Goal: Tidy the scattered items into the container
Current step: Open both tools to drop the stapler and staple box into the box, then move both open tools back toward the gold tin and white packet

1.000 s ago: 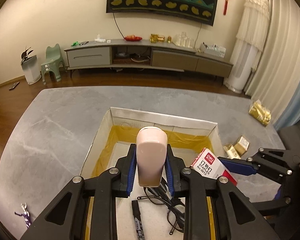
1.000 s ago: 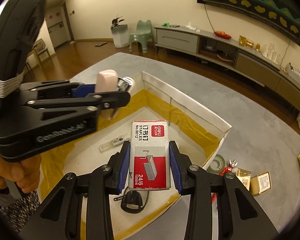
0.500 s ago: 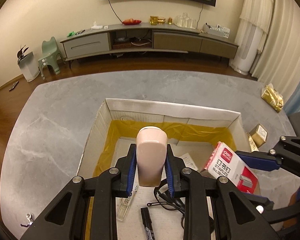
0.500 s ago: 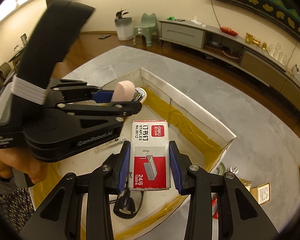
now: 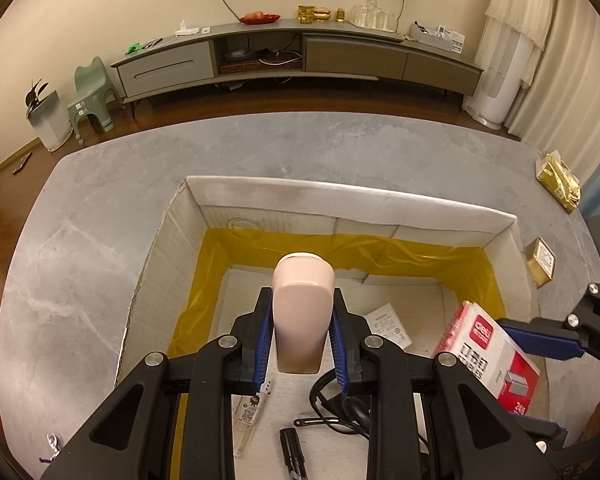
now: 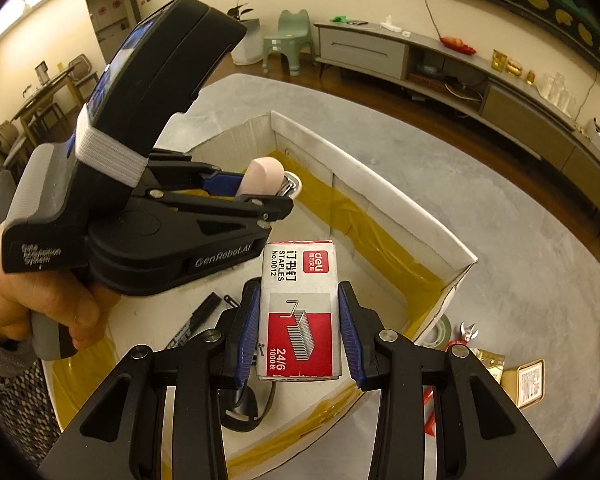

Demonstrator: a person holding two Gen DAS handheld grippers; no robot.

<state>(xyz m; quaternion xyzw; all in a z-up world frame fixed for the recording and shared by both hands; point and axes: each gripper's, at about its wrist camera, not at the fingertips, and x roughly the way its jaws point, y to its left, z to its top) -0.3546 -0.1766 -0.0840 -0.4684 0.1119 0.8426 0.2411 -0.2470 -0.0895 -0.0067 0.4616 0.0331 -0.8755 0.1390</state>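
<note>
Fingers of the left gripper, at the lower centre of the left wrist view, are clamped on a pale pink stapler that stands nose-up between the blue pads. At the lower centre of the right wrist view, the right gripper has its fingers closed on the long sides of a red and white staple box. Both items hang above the open cardboard box, whose inner walls are banded with yellow tape.

Below them, on the box floor, lie a black marker, dark-framed glasses, a clear narrow packet and a white paper slip, so part of the tidying looks done. The step in hand appears to be the drop-off. The next move calls for lowering each item to a bare patch of floor clear of the glasses, then parting the fingers.

The staple box reads "deli", "STAPLES", "No.0012", "24/6" and "1000", with some Chinese characters. The left gripper's body, at left in the right wrist view, carries "GenRobot.AI".

Farther off, at the right edge of the right wrist view, gold packets, a tape roll and a small red-handled tool sit on the grey tabletop outside the box, not yet collected.
</note>
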